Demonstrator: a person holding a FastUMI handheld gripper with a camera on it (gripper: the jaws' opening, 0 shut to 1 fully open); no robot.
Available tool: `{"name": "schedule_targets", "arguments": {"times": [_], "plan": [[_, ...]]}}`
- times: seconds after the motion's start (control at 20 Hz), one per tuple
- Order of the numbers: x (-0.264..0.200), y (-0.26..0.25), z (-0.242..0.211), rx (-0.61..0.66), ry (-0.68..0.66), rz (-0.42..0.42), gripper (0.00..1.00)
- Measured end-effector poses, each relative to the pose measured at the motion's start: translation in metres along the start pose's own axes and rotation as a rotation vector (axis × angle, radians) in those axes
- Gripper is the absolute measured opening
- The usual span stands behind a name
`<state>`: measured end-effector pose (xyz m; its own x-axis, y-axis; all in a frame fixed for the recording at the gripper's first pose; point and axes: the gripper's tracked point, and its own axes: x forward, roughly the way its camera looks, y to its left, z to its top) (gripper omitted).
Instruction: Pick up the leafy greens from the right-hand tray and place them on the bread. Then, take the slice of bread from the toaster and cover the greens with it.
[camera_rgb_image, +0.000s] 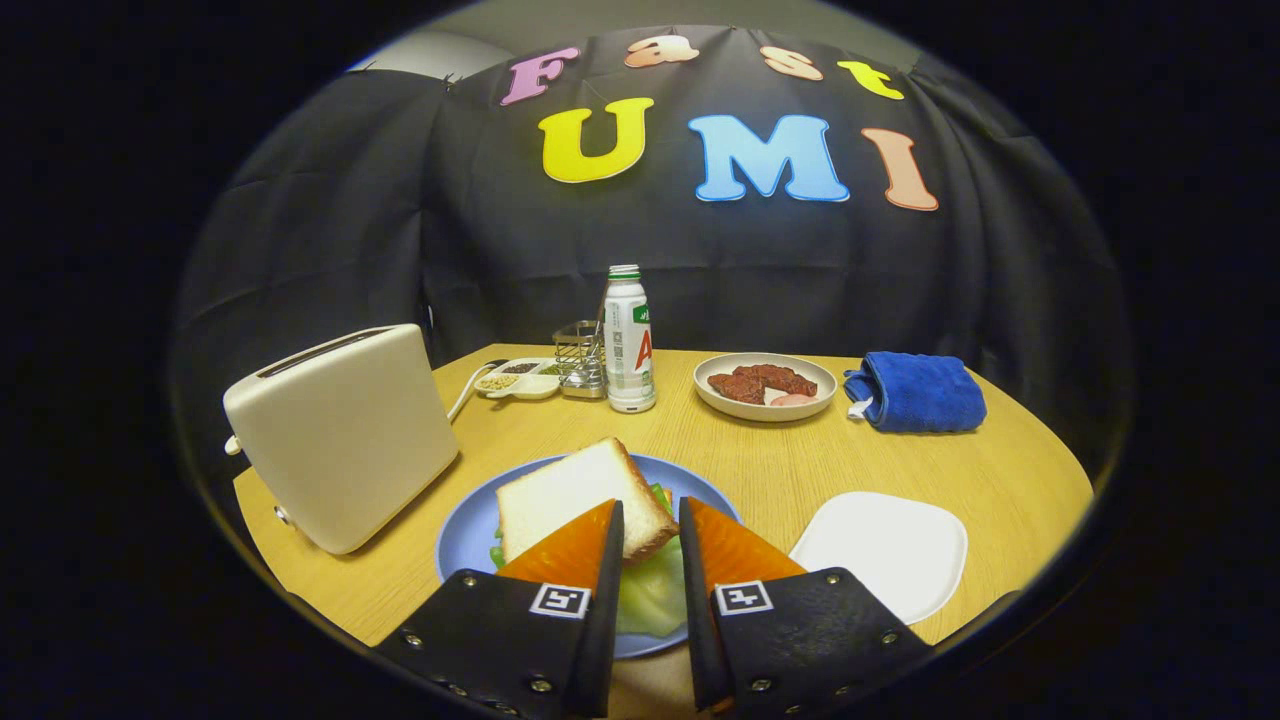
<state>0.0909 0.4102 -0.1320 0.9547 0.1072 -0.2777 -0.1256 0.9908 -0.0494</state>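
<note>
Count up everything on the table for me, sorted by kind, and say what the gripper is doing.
Dishes: 4 (blue plate, white tray, meat plate, seed dish)
Appliances: 1 (toaster)
Bottles: 1
Wire racks: 1
Towels: 1
Sandwiches: 1 (bread over greens)
Total: 9
Gripper: open above the sandwich.

Gripper (650, 525): two wedge-shaped fingers (570, 545) on black mounting plates, silver screws along the plate edges, one square fiducial marker (559, 600) per plate.

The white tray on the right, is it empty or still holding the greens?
Empty. The white tray shows a bare surface; the leafy greens lie on the blue plate under the bread slice, by the open gripper.
</note>
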Motion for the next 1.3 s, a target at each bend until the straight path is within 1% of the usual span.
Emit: {"name": "schedule_targets", "arguments": {"times": [0.1, 0.3, 0.55, 0.7, 0.8, 1.0, 1.15, 1.2, 1.25, 1.3], "plan": [[0.0, -0.007, 0.001, -0.021, -0.002, -0.013, 0.31], [-0.003, -0.01, 0.011, -0.032, -0.031, 0.016, 0.31], [-0.023, -0.03, 0.039, -0.053, -0.126, 0.018, 0.31], [-0.036, -0.054, 0.058, -0.067, -0.206, 0.011, 0.31], [-0.044, -0.078, 0.066, -0.051, -0.24, -0.008, 0.31], [-0.061, -0.118, 0.071, 0.021, -0.239, 0.0, 0.31], [-0.072, -0.161, 0.076, -0.023, -0.268, -0.032, 0.31], [-0.075, -0.171, 0.073, -0.03, -0.273, -0.015, 0.31], [-0.08, -0.179, 0.069, -0.02, -0.278, 0.025, 0.31], [-0.083, -0.187, 0.066, -0.009, -0.281, 0.048, 0.31]]}}
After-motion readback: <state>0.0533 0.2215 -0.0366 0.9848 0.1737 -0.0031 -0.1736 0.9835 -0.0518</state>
